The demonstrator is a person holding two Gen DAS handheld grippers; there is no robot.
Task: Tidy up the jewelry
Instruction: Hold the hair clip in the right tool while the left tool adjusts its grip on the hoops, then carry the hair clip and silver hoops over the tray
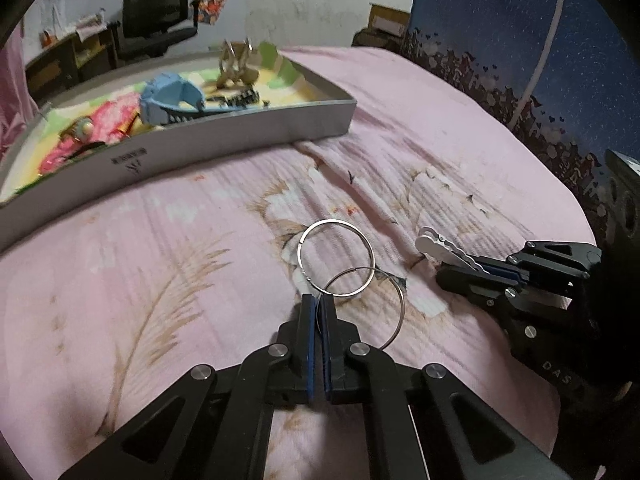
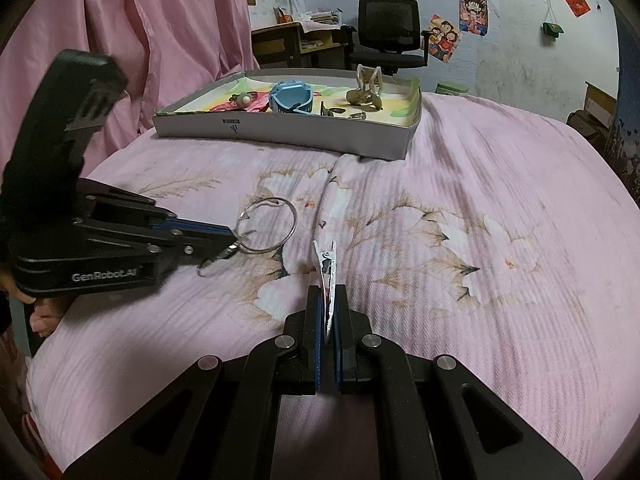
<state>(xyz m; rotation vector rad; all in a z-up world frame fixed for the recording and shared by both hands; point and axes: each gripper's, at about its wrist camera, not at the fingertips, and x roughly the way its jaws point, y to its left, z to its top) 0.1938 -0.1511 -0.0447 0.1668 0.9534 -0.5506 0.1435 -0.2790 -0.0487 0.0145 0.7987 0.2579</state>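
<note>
Holding two linked silver hoop rings [image 1: 336, 264] at their lower arc, the left gripper [image 1: 319, 308] has its blue pads pressed nearly together with only the thin wire between; the hoops stand up and forward from the tips, one overlapping the other, above the pink bedspread [image 1: 160, 260]. The right gripper [image 2: 328, 300] is likewise closed almost fully, on a white toothed hair clip [image 2: 326, 268], whose long axis runs straight on from the fingers and points toward the tray. Both loads hang over the near middle of the bed, the two grippers side by side and near each other, left one on the tray's near-left approach. The shallow grey cardboard tray [image 2: 280, 136] lies ahead of both, toward the bed's far edge, its long side facing the grippers; judging by the views, neither is clearly the nearer. Inside it: a light blue watch [image 2: 290, 98] about centre, a beige claw clip [image 2: 366, 90] toward the right end, a small hair tie with a pale bead [image 2: 244, 99] on red-pink lining at the left end, some dark small pieces [image 2: 332, 111] near the front wall, too small to name. Likely next: carry forward, over the front wall, release.
</note>
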